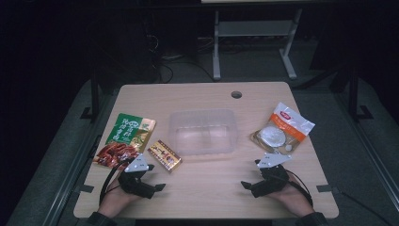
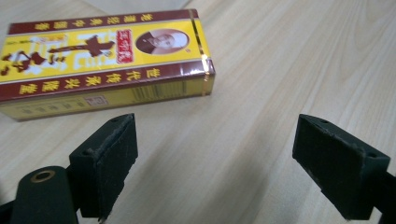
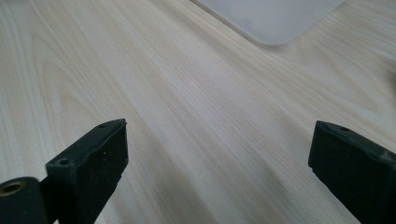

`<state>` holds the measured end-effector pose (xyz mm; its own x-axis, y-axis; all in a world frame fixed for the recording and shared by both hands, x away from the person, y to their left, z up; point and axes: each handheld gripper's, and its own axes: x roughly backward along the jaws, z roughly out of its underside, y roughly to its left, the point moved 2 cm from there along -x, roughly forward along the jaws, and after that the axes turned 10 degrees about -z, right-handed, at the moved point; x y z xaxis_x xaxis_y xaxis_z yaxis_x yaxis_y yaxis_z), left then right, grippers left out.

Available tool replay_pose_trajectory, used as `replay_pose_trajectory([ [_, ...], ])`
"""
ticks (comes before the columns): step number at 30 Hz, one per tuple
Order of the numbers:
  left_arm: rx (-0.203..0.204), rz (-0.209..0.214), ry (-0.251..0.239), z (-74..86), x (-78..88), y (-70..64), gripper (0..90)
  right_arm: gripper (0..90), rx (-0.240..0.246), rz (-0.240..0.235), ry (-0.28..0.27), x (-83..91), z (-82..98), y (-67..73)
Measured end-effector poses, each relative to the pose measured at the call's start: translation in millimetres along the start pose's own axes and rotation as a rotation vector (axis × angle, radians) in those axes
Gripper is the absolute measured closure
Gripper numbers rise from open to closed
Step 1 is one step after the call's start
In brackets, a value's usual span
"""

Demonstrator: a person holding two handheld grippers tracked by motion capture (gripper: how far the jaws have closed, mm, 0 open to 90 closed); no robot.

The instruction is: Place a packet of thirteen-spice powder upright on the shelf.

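A clear plastic bin (image 1: 203,132) stands in the middle of the wooden table (image 1: 207,197). To its left lies a small yellow and maroon box (image 1: 164,155) (image 2: 107,60), flat on the table. My left gripper (image 1: 153,181) (image 2: 215,163) rests near the front edge just below that box, jaws wide open and empty. My right gripper (image 1: 251,181) (image 3: 217,172) rests at the front right, open over bare wood, a corner of the bin (image 3: 275,18) ahead of it. A green and red snack pouch (image 1: 124,140) lies at far left. A white and orange packet (image 1: 282,129) lies right of the bin.
A round cable hole (image 1: 236,94) sits near the table's far edge. Cables trail from both grippers toward the front edge. Beyond the table stand the white legs of another desk (image 1: 254,42) on a dark floor.
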<state>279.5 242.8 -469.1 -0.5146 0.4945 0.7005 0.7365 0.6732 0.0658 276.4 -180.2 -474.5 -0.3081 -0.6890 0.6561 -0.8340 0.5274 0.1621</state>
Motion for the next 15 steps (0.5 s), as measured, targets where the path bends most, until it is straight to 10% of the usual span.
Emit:
replay_pose_trajectory([
  [15, 0.144, -0.026, -0.01, -6.8, 14.5, 26.4, 35.3, 6.2, -0.013, 0.003, -0.01, 3.4, 2.5, 0.6],
])
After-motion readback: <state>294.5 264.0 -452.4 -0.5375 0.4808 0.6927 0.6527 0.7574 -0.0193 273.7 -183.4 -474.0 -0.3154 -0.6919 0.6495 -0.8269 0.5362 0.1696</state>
